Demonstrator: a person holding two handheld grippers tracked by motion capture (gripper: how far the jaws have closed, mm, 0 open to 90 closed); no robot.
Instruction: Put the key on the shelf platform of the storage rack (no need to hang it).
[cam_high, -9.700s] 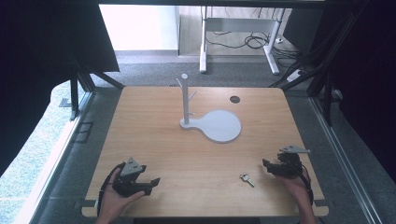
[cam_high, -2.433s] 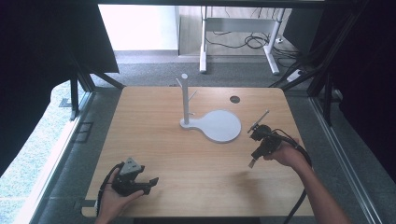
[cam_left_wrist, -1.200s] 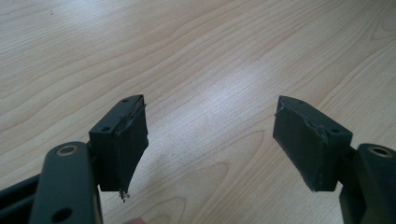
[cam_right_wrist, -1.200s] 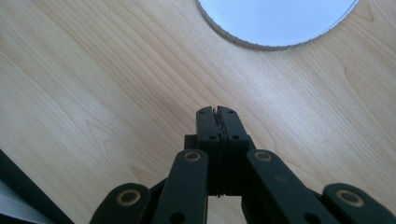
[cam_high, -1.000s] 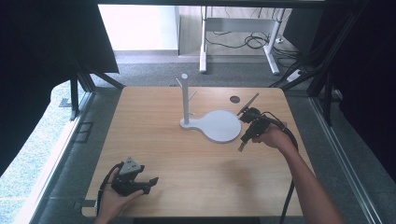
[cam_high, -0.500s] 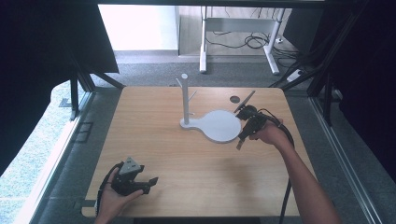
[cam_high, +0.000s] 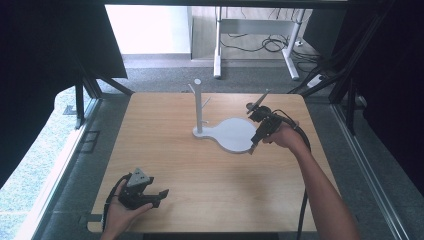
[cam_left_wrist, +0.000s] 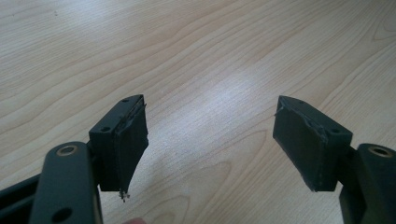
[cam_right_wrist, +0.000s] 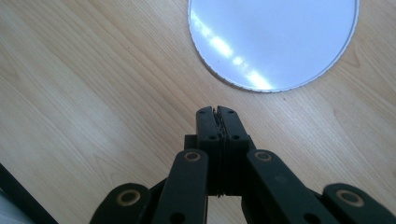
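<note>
A white stand rises mid-table, its thin post (cam_high: 198, 107) carrying short pegs and joined to a round flat base disc (cam_high: 235, 135). My right gripper (cam_high: 253, 148) hovers at the disc's right edge, tilted down toward the table. In the right gripper view its jaws (cam_right_wrist: 217, 112) are shut, with a thin jagged sliver of a small key pinched between the pads, and the disc (cam_right_wrist: 275, 42) lies just ahead. My left gripper (cam_high: 158, 194) rests near the table's front left, held in a hand. Its jaws (cam_left_wrist: 210, 135) stand wide open over bare wood.
The wooden table (cam_high: 165, 150) has a small dark round hole (cam_high: 251, 106) near its far right. Black frame struts (cam_high: 80, 95) stand at both sides, and a white desk frame (cam_high: 250, 40) stands on the floor beyond the far edge.
The key that lay near the front right is gone from the table. My right hand has travelled from that corner up to the disc's edge, creeping slightly farther in the last second. The left hand stayed put.
</note>
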